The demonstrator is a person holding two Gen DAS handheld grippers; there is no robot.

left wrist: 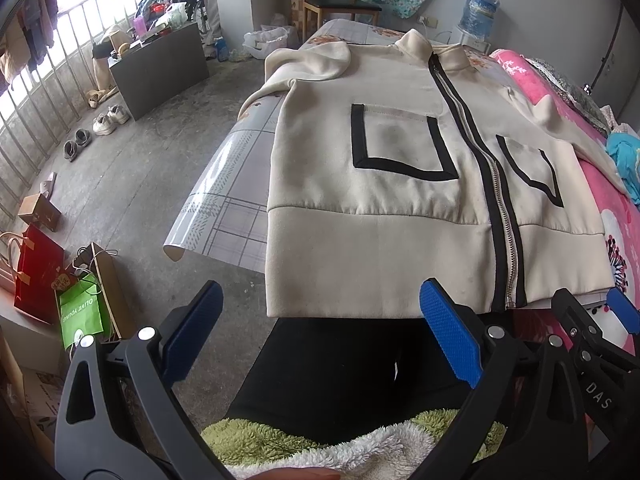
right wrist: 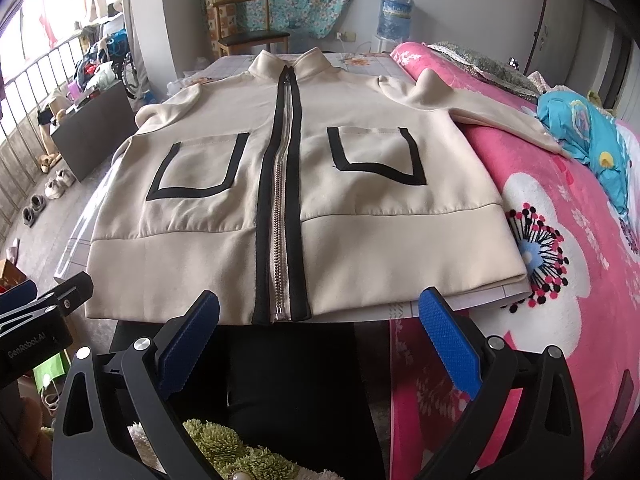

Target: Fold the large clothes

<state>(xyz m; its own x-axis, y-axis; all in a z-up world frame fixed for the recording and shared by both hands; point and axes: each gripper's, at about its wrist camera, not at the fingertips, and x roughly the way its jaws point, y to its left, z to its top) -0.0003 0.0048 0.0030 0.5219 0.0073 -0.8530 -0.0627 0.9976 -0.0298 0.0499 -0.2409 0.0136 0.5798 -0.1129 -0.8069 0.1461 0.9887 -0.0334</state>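
L gripper (left wrist: 320,332) & R gripper (right wrist: 320,336) at 6 o'clock, both jaws wide, nothing held; cream jacket (right wrist: 296,200) flat on table (left wrist: 224,216) at 12, zipped, hem just beyond fingertips

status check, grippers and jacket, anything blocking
Left gripper and right gripper open, empty, short of hem. Cream jacket flat, zipped, front up; right sleeve stretched onto pink blanket. Nothing on the jacket.

It was a lived-in bedroom at home — a bed under a pink floral blanket (right wrist: 560,264), a wooden chair (right wrist: 252,36) by the wall, shoes (left wrist: 110,118) on the concrete floor, a water dispenser (right wrist: 394,20).
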